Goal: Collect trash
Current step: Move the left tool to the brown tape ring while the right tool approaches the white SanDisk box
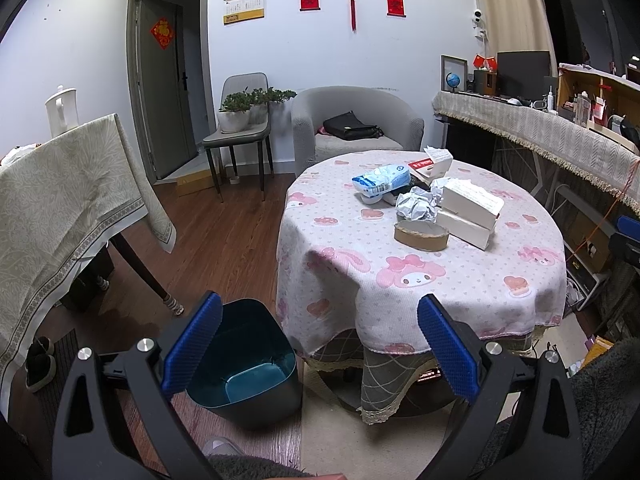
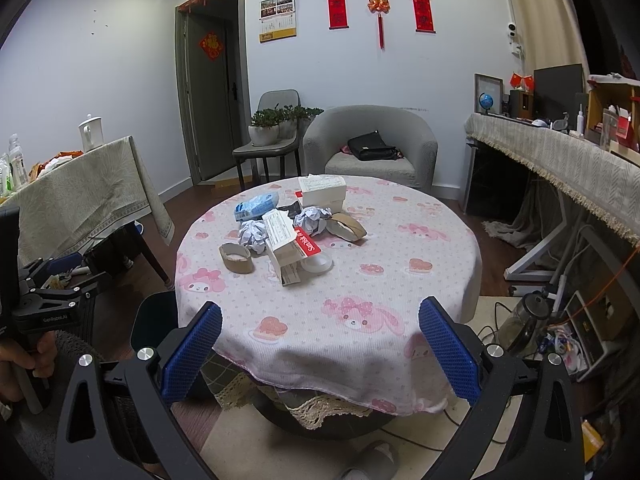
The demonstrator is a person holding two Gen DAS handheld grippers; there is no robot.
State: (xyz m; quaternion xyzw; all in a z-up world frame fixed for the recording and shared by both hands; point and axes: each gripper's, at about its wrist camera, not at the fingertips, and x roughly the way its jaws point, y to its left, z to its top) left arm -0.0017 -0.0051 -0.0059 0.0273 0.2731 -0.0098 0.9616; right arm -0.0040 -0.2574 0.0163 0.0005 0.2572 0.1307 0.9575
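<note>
The trash sits heaped mid-tabletop (image 2: 400,264), well ahead of both my grippers: crumpled paper (image 2: 253,236), a cardboard tape ring (image 2: 236,258), a blue packet (image 2: 256,206) and white boxes (image 2: 286,252). My right gripper (image 2: 320,350) is spread wide, holding nothing, level with the tabletop's near edge. My left gripper (image 1: 320,346) is just as wide and empty, with the dark bin (image 1: 248,364) on the floor below it, left of centre.
</note>
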